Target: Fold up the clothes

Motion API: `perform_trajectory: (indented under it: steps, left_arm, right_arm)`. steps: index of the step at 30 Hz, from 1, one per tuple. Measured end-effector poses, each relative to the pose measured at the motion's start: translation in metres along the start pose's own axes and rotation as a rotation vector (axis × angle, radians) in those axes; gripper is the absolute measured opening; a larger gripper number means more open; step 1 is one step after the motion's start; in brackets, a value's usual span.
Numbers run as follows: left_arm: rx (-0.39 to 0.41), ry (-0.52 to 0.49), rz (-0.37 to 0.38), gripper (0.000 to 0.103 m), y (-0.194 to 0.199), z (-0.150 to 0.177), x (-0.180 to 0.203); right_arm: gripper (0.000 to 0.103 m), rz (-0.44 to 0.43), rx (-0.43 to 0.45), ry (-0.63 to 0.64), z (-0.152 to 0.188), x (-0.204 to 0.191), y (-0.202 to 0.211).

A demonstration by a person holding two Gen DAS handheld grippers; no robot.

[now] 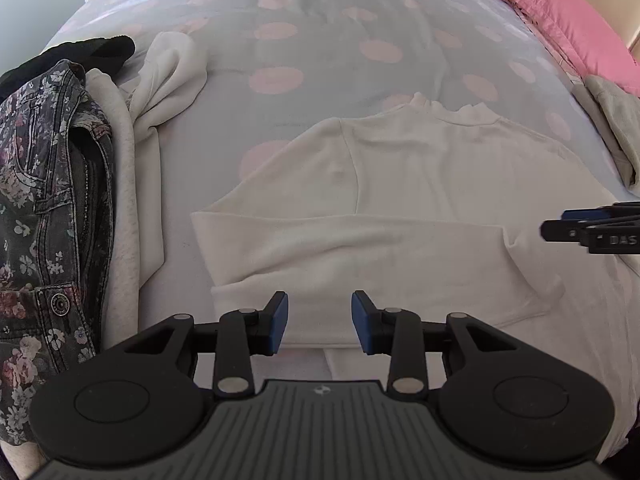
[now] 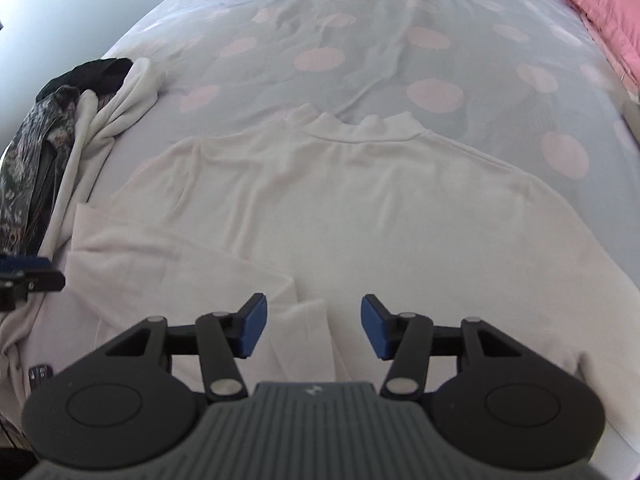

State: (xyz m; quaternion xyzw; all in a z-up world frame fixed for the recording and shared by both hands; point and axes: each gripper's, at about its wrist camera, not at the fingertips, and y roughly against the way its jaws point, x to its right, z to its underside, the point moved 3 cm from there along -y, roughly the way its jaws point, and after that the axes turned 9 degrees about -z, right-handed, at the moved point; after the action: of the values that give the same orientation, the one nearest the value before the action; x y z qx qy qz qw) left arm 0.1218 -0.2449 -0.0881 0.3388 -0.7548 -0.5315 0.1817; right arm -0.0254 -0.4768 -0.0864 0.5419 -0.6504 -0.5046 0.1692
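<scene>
A white long-sleeved top lies flat on the bed, collar away from me, with its left sleeve folded across the body. My left gripper hangs open above the lower edge of that sleeve, nothing between its blue pads. In the right wrist view the same top fills the middle, and my right gripper stands open over the sleeve's cuff end, holding nothing. Each gripper's tip shows at the edge of the other's view: the right gripper and the left gripper.
A pile of clothes lies at the left: floral dark jeans, a white garment and a black one. The bedspread is grey with pink dots. A pink pillow and a grey garment sit at the right.
</scene>
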Motion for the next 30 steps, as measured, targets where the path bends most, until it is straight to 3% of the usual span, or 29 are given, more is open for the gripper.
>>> perform_trajectory:
  steps: [2, 5, 8, 10, 12, 16, 20, 26, 30]
  left_arm:
    - [-0.001, -0.006, 0.003, 0.033, -0.002, -0.002, 0.002]
    - [0.004, -0.020, 0.003, 0.033, -0.002, -0.003, 0.004]
    - [0.008, -0.020, 0.002, 0.033, -0.002, -0.003, 0.004]
    - [0.007, -0.009, -0.009, 0.033, -0.004, -0.004, 0.002]
    - [0.004, -0.001, -0.025, 0.033, -0.006, -0.003, -0.003]
    - [0.012, 0.008, -0.089, 0.033, -0.010, -0.001, -0.016]
    - [0.011, 0.049, -0.128, 0.033, -0.011, 0.002, -0.033]
    - [0.020, 0.075, -0.171, 0.033, -0.009, 0.006, -0.043]
    - [0.022, 0.060, -0.174, 0.033, -0.008, 0.008, -0.039]
  right_arm:
    - [0.054, 0.023, -0.023, -0.003, 0.000, 0.006, -0.015]
    - [0.041, 0.009, -0.055, -0.066, 0.002, 0.018, -0.032]
    - [0.040, -0.013, -0.070, -0.091, 0.006, 0.021, -0.044]
    - [0.030, -0.036, -0.075, -0.093, 0.010, 0.018, -0.047]
    - [0.007, -0.052, -0.080, -0.073, 0.013, 0.011, -0.046]
    - [0.006, -0.023, -0.022, -0.024, 0.008, 0.000, -0.022]
    - [0.006, 0.022, 0.103, -0.057, -0.007, 0.007, 0.025]
    - [0.006, 0.063, 0.255, -0.208, -0.019, 0.052, 0.089]
    - [0.006, 0.094, 0.299, -0.315, -0.018, 0.089, 0.112]
